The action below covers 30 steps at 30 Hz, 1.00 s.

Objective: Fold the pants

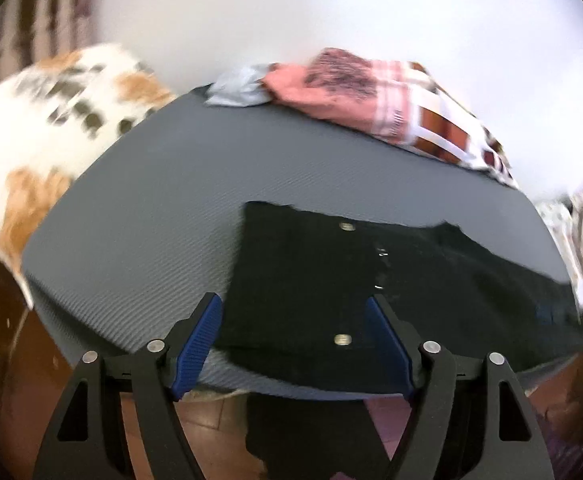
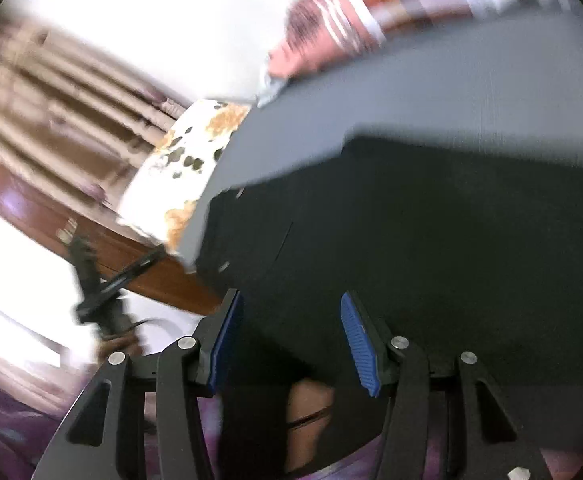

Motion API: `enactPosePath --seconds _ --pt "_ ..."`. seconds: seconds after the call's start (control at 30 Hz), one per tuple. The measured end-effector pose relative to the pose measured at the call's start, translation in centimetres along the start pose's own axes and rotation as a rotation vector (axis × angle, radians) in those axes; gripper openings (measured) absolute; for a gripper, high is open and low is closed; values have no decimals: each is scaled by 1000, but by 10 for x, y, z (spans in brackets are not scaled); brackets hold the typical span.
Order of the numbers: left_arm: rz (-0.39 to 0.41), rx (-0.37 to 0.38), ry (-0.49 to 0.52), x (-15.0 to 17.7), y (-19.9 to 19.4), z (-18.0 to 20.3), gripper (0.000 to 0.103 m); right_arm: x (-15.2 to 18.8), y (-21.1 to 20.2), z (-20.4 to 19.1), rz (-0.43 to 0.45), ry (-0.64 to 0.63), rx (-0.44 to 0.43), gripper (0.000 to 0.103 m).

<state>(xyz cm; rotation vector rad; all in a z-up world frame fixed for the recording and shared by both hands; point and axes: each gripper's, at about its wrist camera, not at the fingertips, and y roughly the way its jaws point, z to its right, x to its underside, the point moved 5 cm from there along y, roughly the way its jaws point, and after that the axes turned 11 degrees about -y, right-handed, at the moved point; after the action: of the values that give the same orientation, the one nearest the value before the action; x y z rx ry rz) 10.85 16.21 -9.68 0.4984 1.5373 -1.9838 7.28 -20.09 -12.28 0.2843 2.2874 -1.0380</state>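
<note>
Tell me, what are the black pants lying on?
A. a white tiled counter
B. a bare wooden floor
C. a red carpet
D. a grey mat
D: the pants lie spread on the grey mat, with part of them hanging over its near edge.

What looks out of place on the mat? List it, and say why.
The black pants are not fully on the grey mat: part hangs over the near edge toward the floor. A heap of pink and plaid clothes crowds the far edge. Nothing looks spilled or damaged.
</note>
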Motion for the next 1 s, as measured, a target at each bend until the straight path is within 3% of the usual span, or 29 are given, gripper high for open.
enactPosePath --seconds 0.13,0.27,0.5,0.6,0.73,1.0 --pt "-97 -49 57 17 31 10 80 -45 18 10 -14 -220 114 49" --pt "-111 -50 17 19 40 0 80 -78 48 37 -53 -290 153 49" --pt "-99 -70 -4 19 46 -10 80 -100 109 61 -170 -388 145 49" --pt "-107 -86 6 21 51 -12 80 -96 132 63 -241 -404 88 47" --pt "-111 -103 6 21 55 -15 80 -94 145 57 -284 -445 59 17" --pt "-125 -116 -40 22 62 -26 80 -101 147 57 -195 -449 129 10"
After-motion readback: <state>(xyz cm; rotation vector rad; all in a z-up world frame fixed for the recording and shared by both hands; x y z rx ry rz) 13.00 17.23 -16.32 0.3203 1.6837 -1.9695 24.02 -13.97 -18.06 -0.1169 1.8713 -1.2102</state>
